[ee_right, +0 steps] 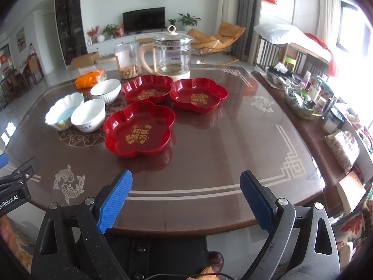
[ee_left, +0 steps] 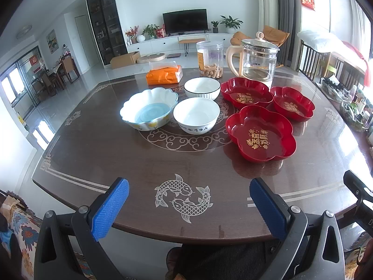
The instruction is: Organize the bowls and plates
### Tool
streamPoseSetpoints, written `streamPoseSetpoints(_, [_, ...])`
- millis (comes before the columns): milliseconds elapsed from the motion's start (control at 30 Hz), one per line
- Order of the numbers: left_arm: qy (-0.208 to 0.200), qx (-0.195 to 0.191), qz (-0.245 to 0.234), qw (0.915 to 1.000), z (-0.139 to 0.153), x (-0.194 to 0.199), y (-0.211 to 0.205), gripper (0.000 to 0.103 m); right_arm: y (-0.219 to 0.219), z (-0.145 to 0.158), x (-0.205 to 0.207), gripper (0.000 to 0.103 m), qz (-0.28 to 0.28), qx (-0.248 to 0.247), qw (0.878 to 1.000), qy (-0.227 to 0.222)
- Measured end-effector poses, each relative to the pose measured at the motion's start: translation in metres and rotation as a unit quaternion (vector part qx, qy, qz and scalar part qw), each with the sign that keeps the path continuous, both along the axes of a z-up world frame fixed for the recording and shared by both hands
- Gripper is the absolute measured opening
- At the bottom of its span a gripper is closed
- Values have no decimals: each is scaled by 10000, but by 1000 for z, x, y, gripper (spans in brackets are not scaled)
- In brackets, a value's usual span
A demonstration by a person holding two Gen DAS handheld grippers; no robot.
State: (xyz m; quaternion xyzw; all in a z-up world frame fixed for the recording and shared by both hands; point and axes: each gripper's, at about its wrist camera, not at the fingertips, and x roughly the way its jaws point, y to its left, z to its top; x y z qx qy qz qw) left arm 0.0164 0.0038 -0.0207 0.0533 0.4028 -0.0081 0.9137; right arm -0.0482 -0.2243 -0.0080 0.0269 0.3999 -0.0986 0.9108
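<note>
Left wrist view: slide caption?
Open left tongs face three bowls and three red plates on the table.

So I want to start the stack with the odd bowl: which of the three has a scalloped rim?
The leftmost bowl, with the wavy rim and pale blue inside. The other two bowls are plain round white.

Both wrist views low at table point(ee_left: 116, 158) near edge, facing across, sharing dishes.
</note>
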Motion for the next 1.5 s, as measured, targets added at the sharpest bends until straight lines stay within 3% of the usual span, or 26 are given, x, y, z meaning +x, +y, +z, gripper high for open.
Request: streamPoseSetpoints(1500, [96, -71, -39, 9999, -2, -3, 2, 103, 4, -6, 1, 95, 90, 42, 9999, 81])
